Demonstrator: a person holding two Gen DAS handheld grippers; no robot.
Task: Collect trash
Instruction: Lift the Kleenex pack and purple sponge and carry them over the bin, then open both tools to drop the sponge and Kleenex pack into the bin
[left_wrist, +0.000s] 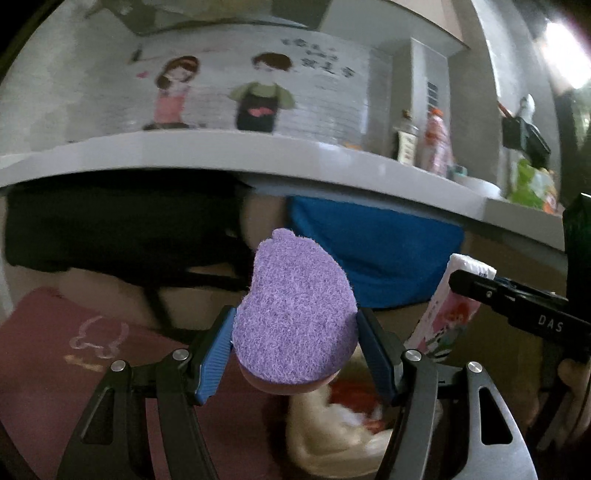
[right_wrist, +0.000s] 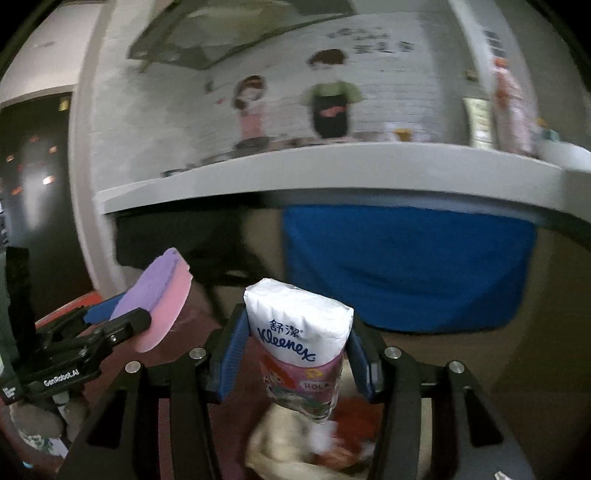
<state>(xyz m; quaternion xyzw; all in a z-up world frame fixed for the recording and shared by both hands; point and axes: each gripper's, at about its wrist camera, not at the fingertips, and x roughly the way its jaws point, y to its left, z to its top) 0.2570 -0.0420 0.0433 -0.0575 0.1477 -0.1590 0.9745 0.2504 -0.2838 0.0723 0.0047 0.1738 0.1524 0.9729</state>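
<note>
Below both grippers, a cream bag (right_wrist: 295, 439) holds red and white scraps, blurred. Left gripper (left_wrist: 295, 347): jaws clamp a rounded sponge (left_wrist: 295, 314), fuzzy purple over smooth pink foam. Right gripper (right_wrist: 297, 354): jaws clamp a glossy plastic tissue pack (right_wrist: 299, 339), upright. Grey desk (right_wrist: 332, 166) behind.
</note>
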